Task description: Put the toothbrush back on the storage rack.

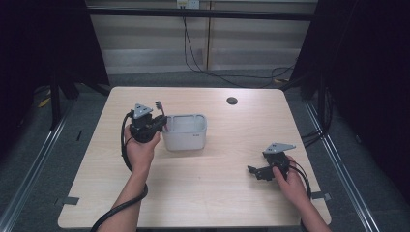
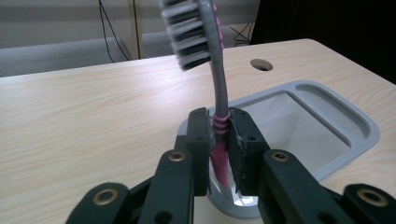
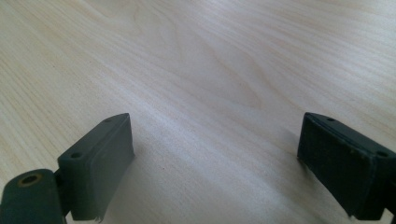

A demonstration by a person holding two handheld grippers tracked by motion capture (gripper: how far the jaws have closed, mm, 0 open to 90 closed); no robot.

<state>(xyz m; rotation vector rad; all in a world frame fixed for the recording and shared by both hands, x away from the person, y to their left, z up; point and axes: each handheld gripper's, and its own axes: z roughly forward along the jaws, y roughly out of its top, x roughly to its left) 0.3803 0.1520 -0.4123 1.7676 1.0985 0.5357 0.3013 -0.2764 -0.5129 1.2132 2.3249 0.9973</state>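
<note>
The left hand-held gripper [image 2: 218, 140] clamps a grey-and-pink toothbrush [image 2: 219, 88] over the grey plastic tub [image 2: 359, 128], right hand-held gripper [image 3: 215, 163] wide; tilted, it could catch the rim.

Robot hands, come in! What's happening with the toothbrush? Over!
Left gripper shut on toothbrush, bristles up, over grey tub. Right gripper open, low over bare table. Nothing in the way.

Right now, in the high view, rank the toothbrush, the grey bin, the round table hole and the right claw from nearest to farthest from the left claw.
1. Toothbrush: clamped in the left claw, head up.
2. Grey bin: right beside that claw, on its right.
3. Round table hole: toward the far edge, right of the bin.
4. Right claw: near right of the table, jaws wide open over bare wood.
</note>
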